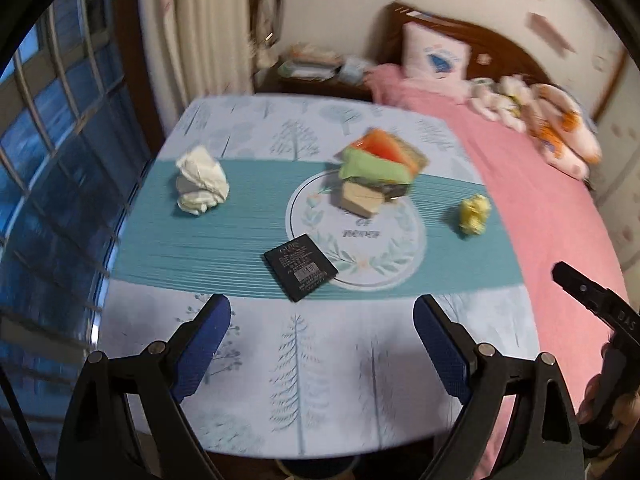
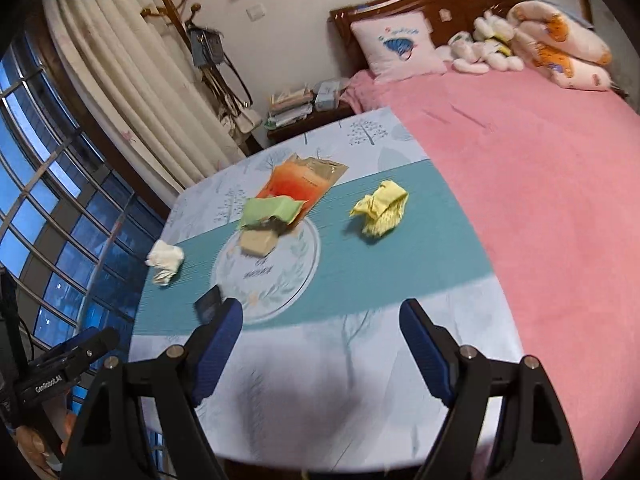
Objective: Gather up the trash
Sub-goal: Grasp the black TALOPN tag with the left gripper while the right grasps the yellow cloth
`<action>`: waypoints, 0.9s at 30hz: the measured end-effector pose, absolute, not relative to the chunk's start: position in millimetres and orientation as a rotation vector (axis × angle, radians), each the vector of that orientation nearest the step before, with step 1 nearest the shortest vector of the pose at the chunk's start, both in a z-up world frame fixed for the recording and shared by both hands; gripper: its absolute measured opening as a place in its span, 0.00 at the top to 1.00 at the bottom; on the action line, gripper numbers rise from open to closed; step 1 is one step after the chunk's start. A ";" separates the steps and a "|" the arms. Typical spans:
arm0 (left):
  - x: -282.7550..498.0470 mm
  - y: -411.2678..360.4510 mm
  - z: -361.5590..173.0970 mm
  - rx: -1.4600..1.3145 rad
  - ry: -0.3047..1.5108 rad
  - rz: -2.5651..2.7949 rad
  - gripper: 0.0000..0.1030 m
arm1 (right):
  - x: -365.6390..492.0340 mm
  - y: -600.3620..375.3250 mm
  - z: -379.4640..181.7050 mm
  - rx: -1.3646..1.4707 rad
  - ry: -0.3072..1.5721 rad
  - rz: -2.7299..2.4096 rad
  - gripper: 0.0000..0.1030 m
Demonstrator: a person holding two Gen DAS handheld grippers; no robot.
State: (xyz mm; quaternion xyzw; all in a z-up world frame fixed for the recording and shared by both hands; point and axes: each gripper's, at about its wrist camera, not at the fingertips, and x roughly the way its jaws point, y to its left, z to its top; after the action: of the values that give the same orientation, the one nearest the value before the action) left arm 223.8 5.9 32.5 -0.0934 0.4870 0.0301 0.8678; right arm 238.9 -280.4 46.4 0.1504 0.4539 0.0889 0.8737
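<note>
A table with a blue-and-teal patterned cloth holds scattered trash. A crumpled white tissue lies at the left, also in the right wrist view. A pile of an orange packet, a green wrapper and a small tan box sits in the middle. A crumpled yellow paper lies at the right. A flat black packet lies nearest me. My left gripper is open and empty above the near table edge. My right gripper is open and empty.
A bed with a pink cover borders the table's right side, with pillows and soft toys at its head. A barred window is on the left. A nightstand with books stands behind the table.
</note>
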 end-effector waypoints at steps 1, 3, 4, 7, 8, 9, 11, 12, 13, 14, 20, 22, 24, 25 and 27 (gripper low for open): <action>239.5 3.6 22.2 -0.215 1.051 0.097 0.11 | 254.7 -285.9 40.9 0.312 0.967 0.195 0.21; 259.5 1.5 5.4 -0.242 1.086 0.148 0.11 | 279.6 -294.7 30.0 0.307 0.996 0.213 0.21; 269.2 1.1 -3.9 -0.259 1.102 0.173 0.11 | 295.1 -299.6 23.1 0.300 1.014 0.222 0.21; 291.4 2.1 -28.7 -0.303 1.143 0.241 0.11 | 338.3 -312.5 2.3 0.280 1.066 0.239 0.21; 298.9 2.6 -37.2 -0.316 1.155 0.262 0.11 | 356.0 -317.4 -7.0 0.276 1.090 0.242 0.21; 304.3 3.2 -44.6 -0.324 1.166 0.283 0.11 | 363.9 -320.7 -11.9 0.278 1.100 0.244 0.21; 315.0 4.8 -58.0 -0.335 1.185 0.326 0.11 | 387.3 -328.2 -25.8 0.295 1.132 0.247 0.21; 319.3 6.1 -63.1 -0.340 1.194 0.343 0.11 | 398.2 -331.4 -33.5 0.306 1.147 0.247 0.21; 323.8 7.6 -69.3 -0.346 1.203 0.364 0.11 | 403.8 -333.2 -38.2 0.310 1.156 0.245 0.21; 326.6 8.6 -73.1 -0.351 1.208 0.377 0.11 | 411.7 -334.3 -45.5 0.310 1.171 0.238 0.21; 336.7 19.1 -93.2 -0.384 1.250 0.467 0.11 | 430.6 -322.6 -72.8 0.234 1.218 0.269 0.22; 338.3 21.6 -98.5 -0.399 1.262 0.484 0.11 | 431.8 -317.4 -76.3 0.203 1.218 0.288 0.25; 340.1 22.2 -102.6 -0.400 1.275 0.494 0.11 | 431.0 -309.9 -79.1 0.167 1.214 0.322 0.36; 341.4 21.8 -105.0 -0.397 1.282 0.498 0.11 | 429.7 -305.7 -80.7 0.144 1.214 0.336 0.40; 342.6 20.6 -107.5 -0.391 1.292 0.509 0.11 | 428.0 -299.2 -81.4 0.110 1.203 0.360 0.47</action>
State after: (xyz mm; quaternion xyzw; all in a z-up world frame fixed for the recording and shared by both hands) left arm 342.6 20.6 -107.5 -0.1791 0.5914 0.2331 0.7509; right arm 428.0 -299.2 -81.4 0.0512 0.5623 0.1684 0.8080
